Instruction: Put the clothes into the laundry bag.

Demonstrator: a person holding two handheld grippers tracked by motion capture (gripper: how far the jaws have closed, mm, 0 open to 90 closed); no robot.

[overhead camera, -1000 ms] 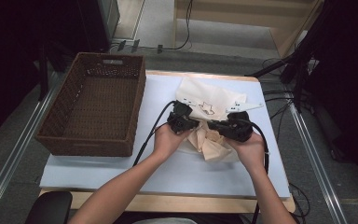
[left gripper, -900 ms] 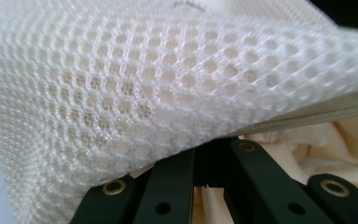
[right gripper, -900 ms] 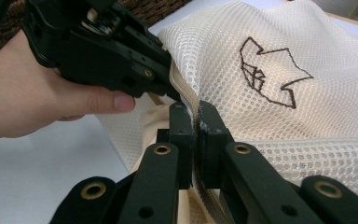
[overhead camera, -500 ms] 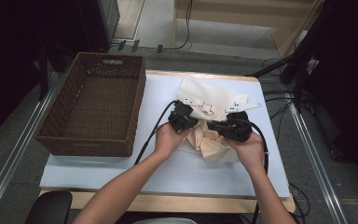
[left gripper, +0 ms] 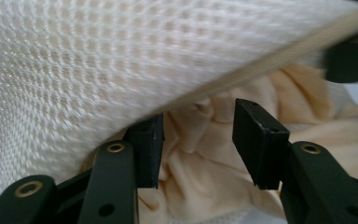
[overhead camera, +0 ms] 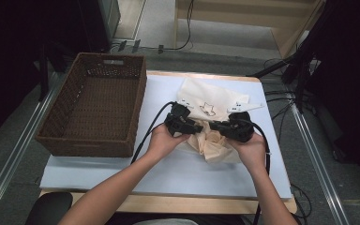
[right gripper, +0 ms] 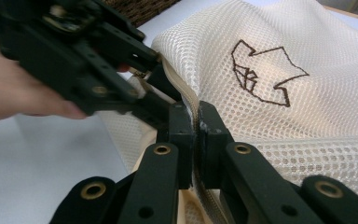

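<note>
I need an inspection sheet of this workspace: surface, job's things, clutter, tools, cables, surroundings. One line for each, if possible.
Surface: white table top on a wooden table, bare in front of the hands.
Job's things: white mesh laundry bag with a dark embroidered figure; cream cloth bunched at the bag's opening, between the tools.
Clutter: brown wicker basket at the left, nothing seen inside.
Tools: left tool open, jaws at the cloth under the mesh edge; right tool shut on the bag's zipper edge.
Cables: a black cable trails from the left tool toward the person; more cables lie on the floor beyond the table.
Surroundings: grey floor, metal rails on both sides, wooden furniture behind.
</note>
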